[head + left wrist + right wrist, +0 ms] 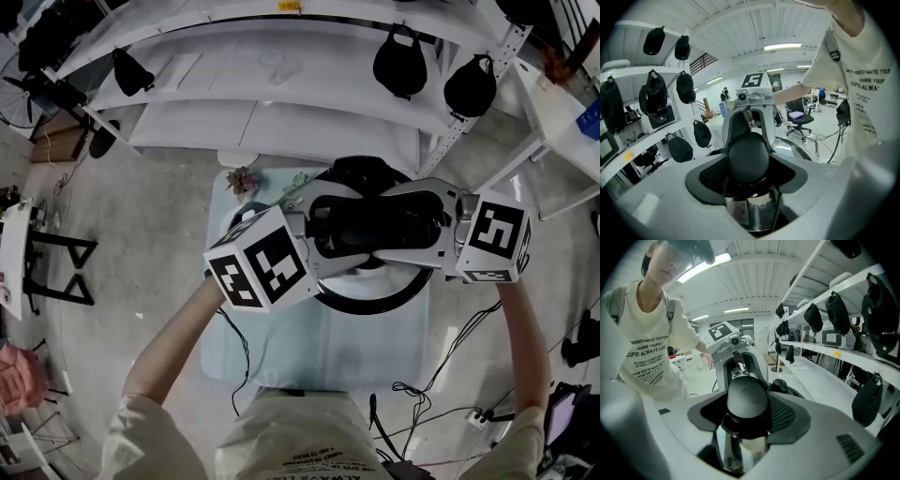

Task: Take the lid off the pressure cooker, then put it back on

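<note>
Black handles (747, 152) on opposite sides of the pressure cooker (375, 302) are clamped, one in the left gripper (749, 169) and one in the right gripper (746, 414). The lid (790, 144) lies between them, equally near both.

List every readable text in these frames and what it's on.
"DERESTIMATE YOUR" - shirt, top line, its start hidden.
"CHANGE YOURSELF" - shirt, second line.
"CUPID ALWAYS LUCK" - shirt, third line; the smaller print below is unreadable.
Sticker on the pressure cooker: too blurred to read.
Yellow shelf tag: too small to read.
</note>
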{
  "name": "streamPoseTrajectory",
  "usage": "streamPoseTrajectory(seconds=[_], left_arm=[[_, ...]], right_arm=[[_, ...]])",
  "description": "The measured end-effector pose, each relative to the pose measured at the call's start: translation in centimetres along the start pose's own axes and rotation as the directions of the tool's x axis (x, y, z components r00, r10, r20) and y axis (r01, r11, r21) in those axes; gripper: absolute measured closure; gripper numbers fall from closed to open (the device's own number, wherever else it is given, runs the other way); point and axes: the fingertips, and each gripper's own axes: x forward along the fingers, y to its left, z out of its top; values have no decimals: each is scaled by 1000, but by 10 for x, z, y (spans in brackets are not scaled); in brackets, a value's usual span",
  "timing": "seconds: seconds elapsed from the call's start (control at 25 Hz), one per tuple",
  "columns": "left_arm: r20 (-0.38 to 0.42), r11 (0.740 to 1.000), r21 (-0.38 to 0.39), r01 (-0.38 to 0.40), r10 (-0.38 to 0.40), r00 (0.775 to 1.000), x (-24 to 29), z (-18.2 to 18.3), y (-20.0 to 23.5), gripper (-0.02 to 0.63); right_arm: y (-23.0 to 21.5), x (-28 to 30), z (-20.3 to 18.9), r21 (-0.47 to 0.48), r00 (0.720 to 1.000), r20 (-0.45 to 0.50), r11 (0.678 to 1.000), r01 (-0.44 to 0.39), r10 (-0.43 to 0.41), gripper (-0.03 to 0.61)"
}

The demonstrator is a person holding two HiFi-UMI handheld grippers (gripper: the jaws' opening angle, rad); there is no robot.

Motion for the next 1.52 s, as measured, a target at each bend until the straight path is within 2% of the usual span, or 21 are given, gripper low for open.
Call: streamPoseTrajectory(seconds=[0.2, 0.92, 1.32, 1.52], left_arm=[[-12, 1000, 4, -8, 8, 1000, -10, 6, -10, 333], [-36, 1000, 9, -13, 14, 999, -62, -5, -99, 333], [-45, 1000, 16, 0, 0, 999, -94, -22, -132, 333], [-52, 1000, 18, 17, -16, 999, -112, -43, -156, 333]], right_arm=[[13, 0, 9, -12, 1000, 4, 1000, -8, 8, 304], [109, 35, 24, -29, 1000, 7, 999, -22, 22, 304], [146, 63, 35, -23, 1000, -6, 1000, 2, -3, 304], [171, 91, 35, -14, 1000, -5, 1000, 6, -6, 304]])
